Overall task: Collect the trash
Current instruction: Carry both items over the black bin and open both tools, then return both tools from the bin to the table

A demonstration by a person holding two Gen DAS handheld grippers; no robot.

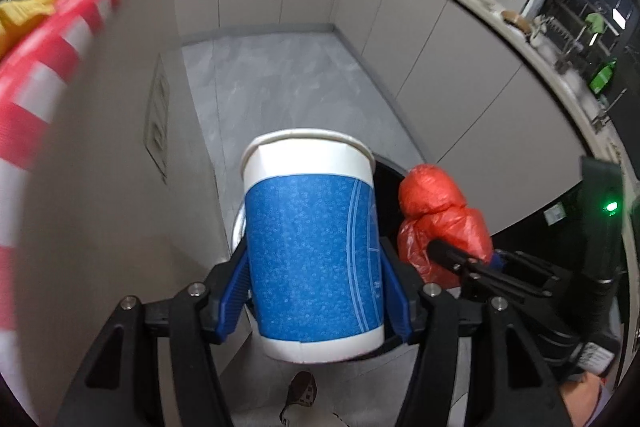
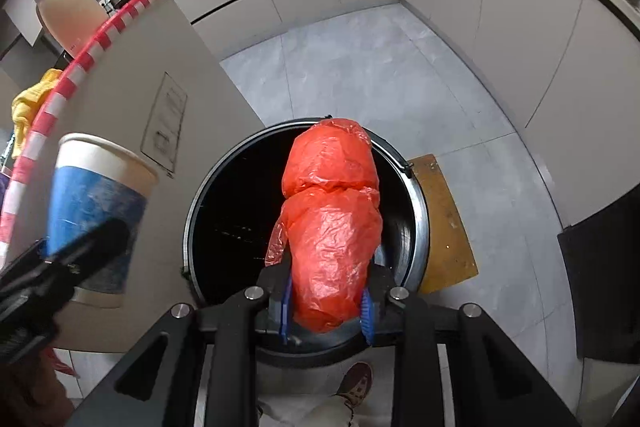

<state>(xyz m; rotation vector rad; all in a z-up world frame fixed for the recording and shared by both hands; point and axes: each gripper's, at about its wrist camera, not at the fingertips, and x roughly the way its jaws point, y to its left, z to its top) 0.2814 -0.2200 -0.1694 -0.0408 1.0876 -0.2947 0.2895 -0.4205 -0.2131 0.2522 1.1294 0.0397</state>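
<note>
Trash in two pieces is held over the kitchen floor (image 1: 280,83), one piece in each set of tongs.

Left tongs (image 1: 316,291) are spread wide around a paper cup (image 1: 312,251), blue in the middle with white bands at top and bottom. Their blue pads press against the cup's left and right sides low on its body. The cup stands roughly upright between the fingers, its long axis running away from the camera, rim at the far end and base near the tongs.

Right tongs (image 2: 326,303) are closed partway, pinching the near end of a bundled red plastic bag (image 2: 332,227). The bundle is longer than it is wide and points straight out along the fingers, away from the camera, with a crease dividing it into a near lobe and a far lobe. It hangs over the dark mouth of a round, metal-rimmed bin (image 2: 420,223) on the floor; whether the bag touches the bin cannot be told.

From the right wrist view the cup sits to the left of the bin, beside a cabinet side panel (image 2: 132,99) below a red-and-white checked edge (image 2: 80,63).
</note>
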